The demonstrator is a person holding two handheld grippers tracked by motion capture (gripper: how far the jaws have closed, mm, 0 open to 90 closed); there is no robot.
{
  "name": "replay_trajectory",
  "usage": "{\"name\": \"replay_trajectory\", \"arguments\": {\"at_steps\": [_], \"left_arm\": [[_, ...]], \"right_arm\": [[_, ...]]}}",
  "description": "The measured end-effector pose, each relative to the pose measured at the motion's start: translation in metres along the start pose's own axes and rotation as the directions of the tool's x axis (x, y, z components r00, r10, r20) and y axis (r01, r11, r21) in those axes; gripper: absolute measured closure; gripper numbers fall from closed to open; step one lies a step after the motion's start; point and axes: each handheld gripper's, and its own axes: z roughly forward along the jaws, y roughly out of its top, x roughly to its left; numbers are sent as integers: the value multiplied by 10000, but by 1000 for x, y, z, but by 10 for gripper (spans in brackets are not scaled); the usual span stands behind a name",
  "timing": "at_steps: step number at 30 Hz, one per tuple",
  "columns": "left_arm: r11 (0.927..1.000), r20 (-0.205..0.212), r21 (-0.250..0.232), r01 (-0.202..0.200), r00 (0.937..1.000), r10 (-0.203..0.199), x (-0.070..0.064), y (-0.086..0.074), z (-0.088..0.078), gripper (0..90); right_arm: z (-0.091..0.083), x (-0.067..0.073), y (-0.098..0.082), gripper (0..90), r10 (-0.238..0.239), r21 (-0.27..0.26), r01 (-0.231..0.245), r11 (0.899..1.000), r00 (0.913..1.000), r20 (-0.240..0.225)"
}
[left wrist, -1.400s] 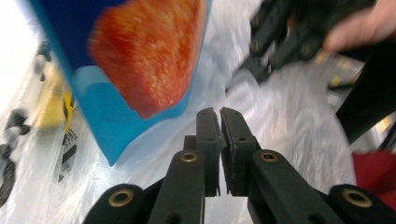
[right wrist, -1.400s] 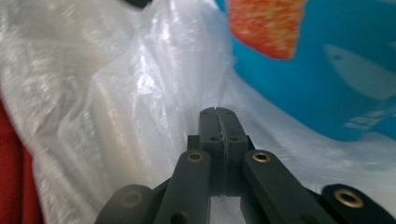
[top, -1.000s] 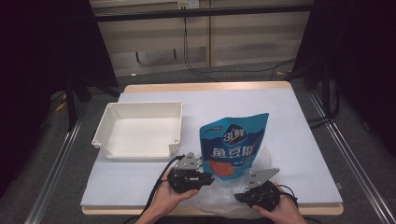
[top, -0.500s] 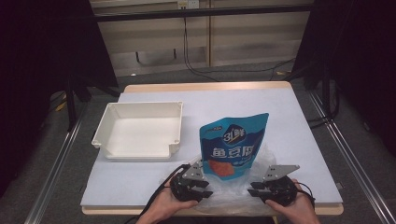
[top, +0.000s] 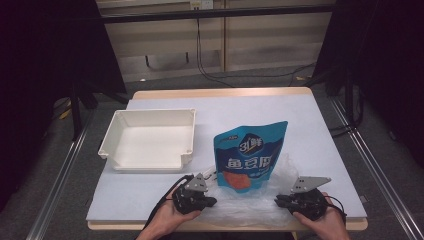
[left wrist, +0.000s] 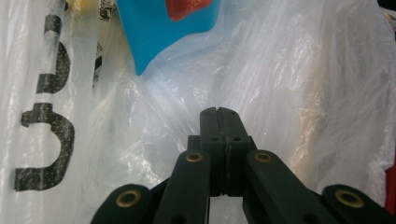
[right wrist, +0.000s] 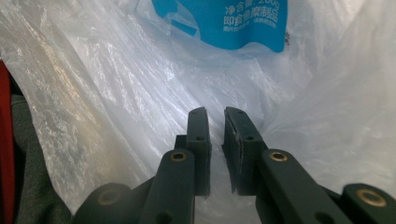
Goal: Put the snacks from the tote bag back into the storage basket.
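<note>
A blue snack pouch (top: 250, 152) lies on a crumpled clear plastic bag (top: 245, 205) near the table's front edge. My left gripper (top: 212, 201) is at the bag's left side, pointing right. In the left gripper view its jaws (left wrist: 218, 112) are pressed together, with film creasing away from their tips and the blue pouch (left wrist: 163, 32) beyond. My right gripper (top: 278, 200) is at the bag's right side, pointing left. Its jaws (right wrist: 215, 114) stand a narrow gap apart, with plastic film (right wrist: 116, 93) all around and the pouch (right wrist: 238, 23) ahead.
A white tray (top: 112, 145) sits empty at the left of the pale table cover (top: 300, 125). Black print (left wrist: 46, 126) shows on the bag film. The table's wooden front edge (top: 120, 226) lies just below both hands.
The right gripper has moved right to the bag's right edge. The left gripper has dropped slightly toward the front edge. The pouch has stayed put.
</note>
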Motion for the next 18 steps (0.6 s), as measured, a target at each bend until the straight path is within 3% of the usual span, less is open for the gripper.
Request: {"name": "replay_trajectory", "arguments": {"at_steps": [5,6,7,8,10,12,13,15,16,18], "left_arm": [[9992,310,-67,389,9988,-386,2,-1,-1,900],[9996,59,110,248,9997,-249,2,-1,-3,900],[9993,376,-61,367,9986,-364,3,-2,-2,900],[9989,434,-65,457,9980,-454,4,-2,-3,900],[9971,483,-350,674,9967,-657,4,-3,-3,900],[9960,529,-295,842,9952,-826,5,-3,-5,900],[9951,578,-540,823,9952,-792,6,-4,-5,900],[9957,544,-483,786,9956,-760,7,-4,-7,900],[9920,642,-793,980,9936,-930,6,-3,-11,897],[9891,720,-1089,993,9932,-918,6,-2,-15,875]], "right_arm": [[-2,-1,0,821,-23,171,22,9999,10000,46],[-2,0,0,849,-62,154,62,9999,10000,36],[-1,-1,1,869,-53,170,53,9998,10000,42],[-2,-2,0,900,-34,217,33,9998,10000,48],[-2,-2,0,900,19,195,-18,9998,10000,-49],[-1,-3,0,900,118,88,-116,9999,9998,-145],[-1,-3,1,900,196,106,-195,9998,9998,-79],[-1,-3,0,900,250,29,-249,9997,9996,-153],[-4,-6,0,890,420,-310,-428,9986,9988,-262],[-9,-8,1,861,659,-926,-701,9932,9967,-479]]}}
